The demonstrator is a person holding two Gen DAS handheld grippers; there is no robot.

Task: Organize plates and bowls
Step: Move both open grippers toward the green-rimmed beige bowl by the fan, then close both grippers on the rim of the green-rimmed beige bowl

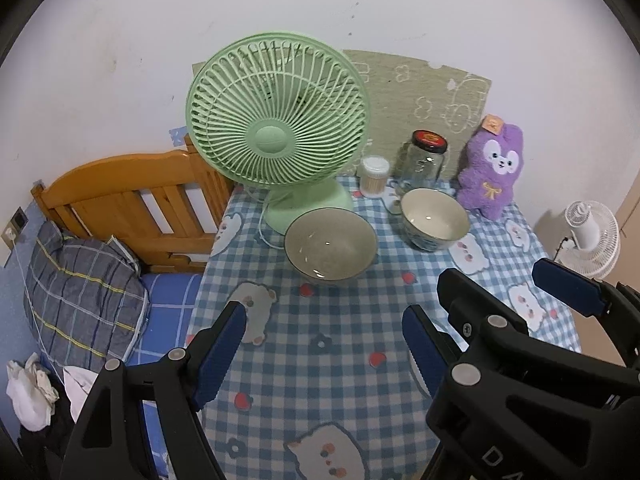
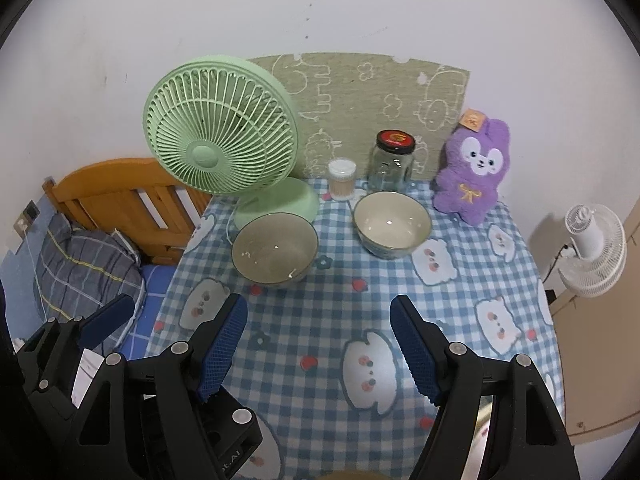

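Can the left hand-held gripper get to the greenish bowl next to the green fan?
Probably yes. The left hand-held gripper is open and empty, and only bare checked tablecloth lies between it and the greenish bowl. The green fan stands behind the bowl, not in front.

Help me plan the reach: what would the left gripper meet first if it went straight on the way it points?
Probably the grey-green bowl: it sits ahead of the open, empty left gripper, with only bare checked tablecloth between. Depth is unclear.
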